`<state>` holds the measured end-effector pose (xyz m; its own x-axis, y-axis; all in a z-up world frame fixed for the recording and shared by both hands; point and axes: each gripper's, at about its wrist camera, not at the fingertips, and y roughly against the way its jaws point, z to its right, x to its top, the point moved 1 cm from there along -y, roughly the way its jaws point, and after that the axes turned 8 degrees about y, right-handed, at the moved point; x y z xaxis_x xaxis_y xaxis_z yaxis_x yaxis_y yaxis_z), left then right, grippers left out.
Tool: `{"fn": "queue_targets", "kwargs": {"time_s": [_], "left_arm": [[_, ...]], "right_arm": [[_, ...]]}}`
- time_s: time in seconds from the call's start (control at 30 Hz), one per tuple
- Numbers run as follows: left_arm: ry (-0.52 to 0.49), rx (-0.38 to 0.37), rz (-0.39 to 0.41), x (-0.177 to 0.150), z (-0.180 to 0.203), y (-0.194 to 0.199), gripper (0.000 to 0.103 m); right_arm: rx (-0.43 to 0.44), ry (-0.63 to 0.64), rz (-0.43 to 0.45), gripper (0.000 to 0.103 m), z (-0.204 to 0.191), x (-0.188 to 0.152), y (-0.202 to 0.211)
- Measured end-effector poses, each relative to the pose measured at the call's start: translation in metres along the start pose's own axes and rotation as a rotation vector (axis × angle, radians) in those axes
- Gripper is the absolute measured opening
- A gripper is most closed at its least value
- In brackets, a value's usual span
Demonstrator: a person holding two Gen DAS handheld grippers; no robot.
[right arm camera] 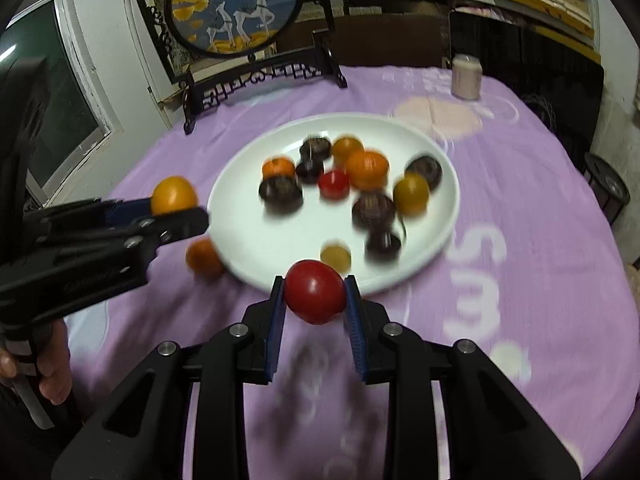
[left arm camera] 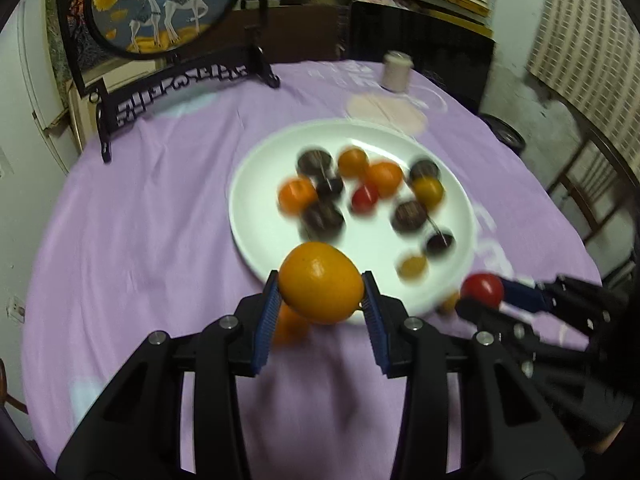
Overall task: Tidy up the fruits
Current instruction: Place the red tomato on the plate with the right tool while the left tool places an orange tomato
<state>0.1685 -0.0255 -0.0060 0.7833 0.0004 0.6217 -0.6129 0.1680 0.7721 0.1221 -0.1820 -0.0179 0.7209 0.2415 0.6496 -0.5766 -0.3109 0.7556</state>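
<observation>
The round yellow-orange fruit (left arm camera: 321,282) sits pinched between the 2 blue-padded fingers of the left gripper (left arm camera: 321,300), held above the purple cloth just short of the near rim of the white round plate (left arm camera: 256,168); the round red tomato-like fruit (right arm camera: 315,291) is clamped the same way between the blue pads of the right gripper (right arm camera: 315,300), also held just before the plate's near edge; in the right wrist view the left gripper (right arm camera: 176,210) shows from the side at the left of the plate with its fruit (right arm camera: 174,195) at its tip, and in the left wrist view the right gripper (left arm camera: 486,300) comes in from the right with the red fruit (left arm camera: 482,289). On the plate, though blurred, about 12 fruits can be counted: 6 dark purple-brown round ones (right arm camera: 280,193), 3 orange ones (right arm camera: 367,169), 1 red one (right arm camera: 334,183) near the middle and 2 yellowish ones (right arm camera: 411,193), the smaller (right arm camera: 336,256) close to the near rim; 1 more orange fruit (right arm camera: 204,258) lies on the purple tablecloth (right arm camera: 540,200) just beside the plate's near-left edge. At the far side of the table stand 1 black carved frame with a round deer picture (right arm camera: 234,4) and 1 pale cylindrical jar (right arm camera: 466,76), well apart from the plate.
</observation>
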Motion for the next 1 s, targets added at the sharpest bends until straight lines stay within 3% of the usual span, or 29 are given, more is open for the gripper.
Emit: {"fn": "queue_targets", "kwargs": {"time_s": [0.2,0.4,0.73,0.77,0.8,0.87,1.0], "left_arm": [[0.022,0.025,-0.021,0.045,0.002,-0.039,0.041],[0.046,0.010,-0.047,0.048,-0.005,-0.061,0.040],[0.051,0.009,-0.044,0.051,-0.006,-0.068,0.040],[0.049,0.009,-0.042,0.051,-0.006,-0.068,0.041],[0.050,0.009,-0.039,0.052,-0.005,-0.067,0.041],[0.052,0.000,-0.016,0.052,-0.004,-0.058,0.048],[0.046,-0.025,0.024,0.048,-0.001,-0.034,0.052]], "right_arm": [[-0.084,0.019,0.005,0.029,0.013,0.037,-0.030],[-0.092,-0.021,-0.030,0.029,0.033,0.048,-0.060],[-0.104,-0.021,-0.043,0.031,0.036,0.053,-0.073],[-0.116,-0.014,-0.042,0.042,0.036,0.054,-0.074],[-0.143,-0.007,-0.040,0.060,0.035,0.054,-0.074],[-0.164,-0.004,-0.032,0.060,0.035,0.053,-0.069],[-0.160,0.004,-0.027,0.060,0.030,0.050,-0.056]]}}
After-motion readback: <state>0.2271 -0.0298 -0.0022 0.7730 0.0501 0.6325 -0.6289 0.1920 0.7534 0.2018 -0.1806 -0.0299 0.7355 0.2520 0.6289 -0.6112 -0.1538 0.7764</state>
